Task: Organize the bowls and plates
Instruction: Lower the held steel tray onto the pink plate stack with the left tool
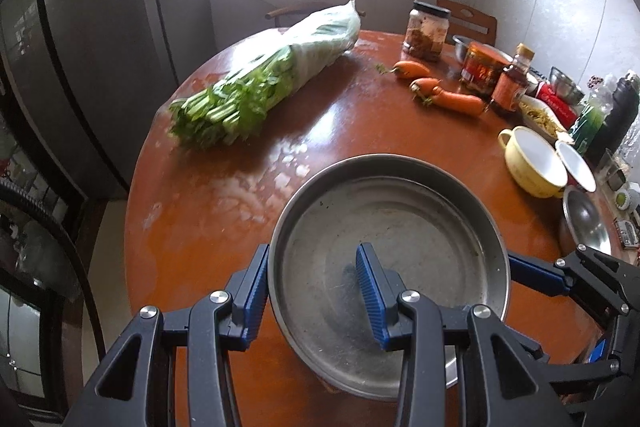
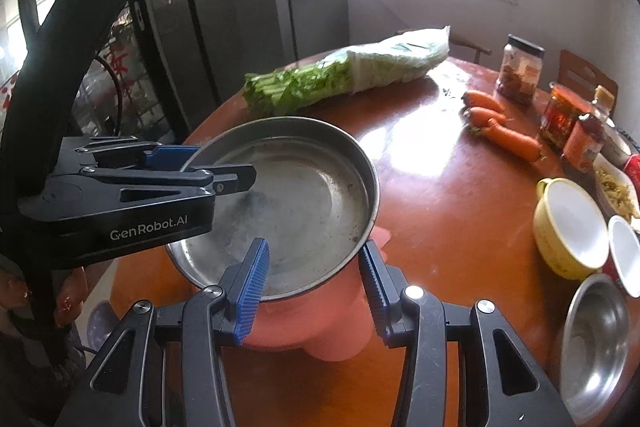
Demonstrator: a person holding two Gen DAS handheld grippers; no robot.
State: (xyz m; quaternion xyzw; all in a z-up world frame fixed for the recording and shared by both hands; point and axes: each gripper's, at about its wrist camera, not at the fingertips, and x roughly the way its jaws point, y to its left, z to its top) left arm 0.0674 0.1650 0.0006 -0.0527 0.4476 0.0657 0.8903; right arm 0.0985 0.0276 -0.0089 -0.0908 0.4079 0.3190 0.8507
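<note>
A wide, shallow steel pan hangs low over the round brown table, with both grippers on its rim. My left gripper straddles the pan's left rim, one pad outside and one inside, shut on it. On the opposite rim my right gripper is shut the same way; one of its blue fingers shows at the pan's right edge. Something pink lies under the pan. A yellow bowl, a small white bowl and a steel bowl stand to the right.
A bag of leafy greens lies across the far left of the table. Carrots, jars and sauce bottles crowd the far right. A grey fridge stands off the table's left edge, with a wooden chair behind it.
</note>
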